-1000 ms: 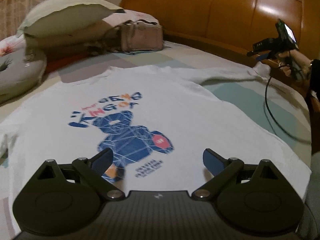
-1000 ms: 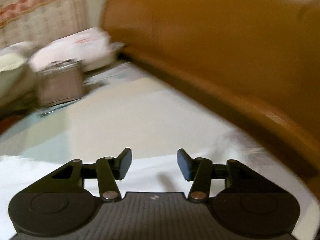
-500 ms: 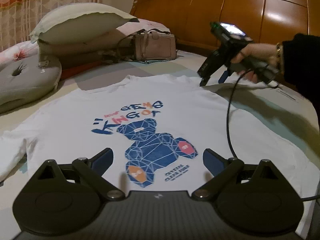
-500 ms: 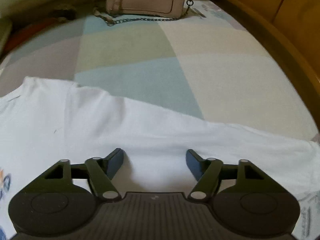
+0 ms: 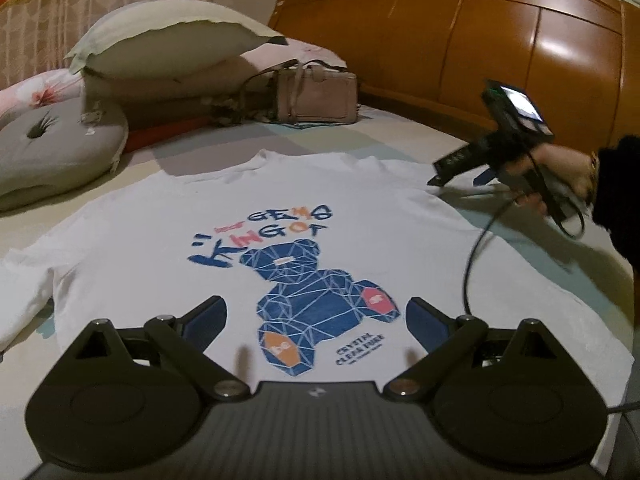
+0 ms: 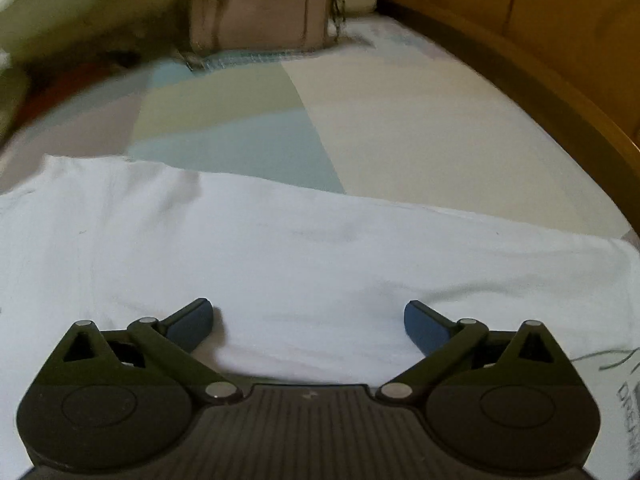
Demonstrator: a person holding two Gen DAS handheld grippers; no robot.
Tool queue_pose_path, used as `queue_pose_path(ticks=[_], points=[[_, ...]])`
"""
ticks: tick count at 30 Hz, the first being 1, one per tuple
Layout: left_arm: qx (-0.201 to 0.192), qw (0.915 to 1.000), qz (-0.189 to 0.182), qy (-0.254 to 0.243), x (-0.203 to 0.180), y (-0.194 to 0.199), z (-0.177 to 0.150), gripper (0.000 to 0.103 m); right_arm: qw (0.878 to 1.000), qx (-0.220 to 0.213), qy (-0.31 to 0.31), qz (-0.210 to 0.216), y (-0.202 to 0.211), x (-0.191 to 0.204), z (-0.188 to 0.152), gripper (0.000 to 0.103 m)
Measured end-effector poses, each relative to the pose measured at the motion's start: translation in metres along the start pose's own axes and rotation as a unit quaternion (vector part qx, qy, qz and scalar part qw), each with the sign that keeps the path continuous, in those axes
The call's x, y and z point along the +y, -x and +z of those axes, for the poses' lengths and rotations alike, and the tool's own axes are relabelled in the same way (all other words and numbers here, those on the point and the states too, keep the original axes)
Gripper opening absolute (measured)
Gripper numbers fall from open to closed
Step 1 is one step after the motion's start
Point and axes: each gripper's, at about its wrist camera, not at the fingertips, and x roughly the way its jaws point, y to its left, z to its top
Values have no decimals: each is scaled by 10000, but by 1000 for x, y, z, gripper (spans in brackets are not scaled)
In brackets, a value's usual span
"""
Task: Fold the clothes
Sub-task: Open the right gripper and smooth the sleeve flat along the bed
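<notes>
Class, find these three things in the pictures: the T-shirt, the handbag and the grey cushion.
T-shirt (image 5: pixel 160 248): left wrist view, plain white chest beside the print.
Handbag (image 5: pixel 316 98): left wrist view, middle of its front panel.
Grey cushion (image 5: pixel 60 152): left wrist view, its rounded top.

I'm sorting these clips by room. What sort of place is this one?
Most likely a bedroom: a white T-shirt lies spread on a bed with a wooden headboard, and pillows and a handbag sit near the head end.
</notes>
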Motion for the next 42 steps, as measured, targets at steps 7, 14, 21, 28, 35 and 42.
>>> queue_pose_path(ticks=[7,14,21,28,35,42], points=[[29,10000,36,77,3,-1,0,96,9980,384,-456,228,19,5,36,103],[140,9998,119,98,8,-6,-2,96,9968,732,-319,-78,-44,63,71,103],[242,9994,187,187,13,-10,-5,96,9995,199,-155,175,-61,45,96,103],[141,9997,86,157,6,-6,-4,96,9944,-288,-315,963,17,2,52,103],[197,9998,53,-13,-3,-8,-6,96,9994,-217,-84,248,20,-23,-3,103],[202,9998,47,-15,-4,-7,-5,96,9989,-467,-81,-6,39,-69,-36,103]])
